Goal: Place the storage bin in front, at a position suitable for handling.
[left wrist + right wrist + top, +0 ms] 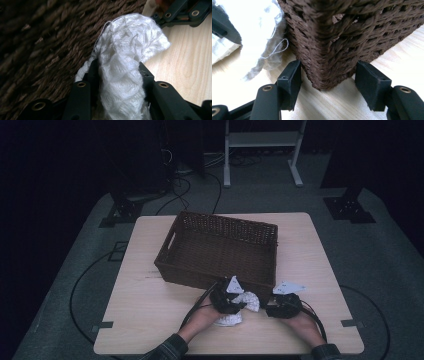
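White knit cloth (125,72), clamped in the left tool (117,75); loose end bunched against the brown wicker basket (220,251) wall, just above the pale wood worktop (145,300). More of the cloth heaped on the worktop under that hand, at the basket's near side. Right tool (328,75) released, jaws astride the basket's near corner without pressing on it, low over the worktop. Both tools close together at the near edge.
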Demonstrator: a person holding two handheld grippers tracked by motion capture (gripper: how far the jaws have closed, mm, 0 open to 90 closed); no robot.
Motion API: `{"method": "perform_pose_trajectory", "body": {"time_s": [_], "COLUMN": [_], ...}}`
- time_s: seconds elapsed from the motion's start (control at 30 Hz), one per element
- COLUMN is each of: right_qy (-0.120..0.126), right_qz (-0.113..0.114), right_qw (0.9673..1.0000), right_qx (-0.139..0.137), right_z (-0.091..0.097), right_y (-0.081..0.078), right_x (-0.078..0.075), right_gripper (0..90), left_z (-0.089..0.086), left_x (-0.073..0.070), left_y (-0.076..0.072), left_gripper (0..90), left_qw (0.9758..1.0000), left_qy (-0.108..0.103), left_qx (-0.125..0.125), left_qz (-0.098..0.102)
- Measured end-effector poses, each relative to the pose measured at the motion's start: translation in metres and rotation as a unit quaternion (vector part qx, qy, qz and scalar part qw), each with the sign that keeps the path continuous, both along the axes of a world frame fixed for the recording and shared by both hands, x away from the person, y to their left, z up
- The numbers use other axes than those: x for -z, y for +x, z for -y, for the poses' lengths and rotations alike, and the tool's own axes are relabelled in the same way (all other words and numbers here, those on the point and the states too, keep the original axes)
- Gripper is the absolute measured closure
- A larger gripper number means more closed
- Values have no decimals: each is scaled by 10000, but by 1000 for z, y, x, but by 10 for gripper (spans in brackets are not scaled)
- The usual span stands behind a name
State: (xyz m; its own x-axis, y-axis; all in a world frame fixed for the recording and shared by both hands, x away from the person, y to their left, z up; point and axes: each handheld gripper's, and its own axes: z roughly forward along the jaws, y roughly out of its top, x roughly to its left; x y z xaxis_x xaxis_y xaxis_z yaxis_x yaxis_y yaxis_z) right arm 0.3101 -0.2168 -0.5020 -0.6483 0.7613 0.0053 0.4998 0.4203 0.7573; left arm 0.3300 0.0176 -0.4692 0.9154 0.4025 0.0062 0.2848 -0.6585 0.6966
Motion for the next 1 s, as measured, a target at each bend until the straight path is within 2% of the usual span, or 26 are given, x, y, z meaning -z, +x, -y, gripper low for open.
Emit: {"method": "perform_pose_trajectory", "body": {"time_s": [0.3,0.43,0.53,0.63,0.7,0.73,0.77,0.8,0.87,0.9,1.0], "right_qy": [-9,-2,9,-1,-2,-2,-4,-4,-1,-6,5], "right_qz": [0,2,-9,3,-2,-2,5,5,-4,1,-2], "right_qw": [10000,10000,10000,10000,10000,10000,10000,10000,10000,10000,10000], "right_qx": [-5,0,13,1,5,5,2,2,8,-2,11], "right_z": [0,0,0,0,0,0,0,0,0,0,0], "right_y": [0,0,0,0,0,0,0,0,0,0,0], "right_x": [0,0,0,0,0,0,0,0,0,0,0], "right_gripper": [377,377,377,377,377,377,377,377,378,378,378], "left_z": [-2,-1,2,7,12,12,14,14,16,17,19], "left_x": [-28,-44,-53,-51,-41,-41,-33,-33,-25,-16,-8], "left_y": [-5,-8,-11,-11,-9,-9,-7,-7,-5,-3,-2], "left_gripper": [643,642,642,643,642,643,643,643,643,643,643], "left_qw": [9987,9970,9954,9958,9971,9971,9980,9980,9986,9991,9994], "left_qy": [-482,-702,-892,-824,-686,-686,-543,-543,-465,-346,-264], "left_qx": [60,133,197,255,264,264,254,254,235,234,208], "left_qz": [157,285,304,311,212,212,188,188,103,43,-54]}}
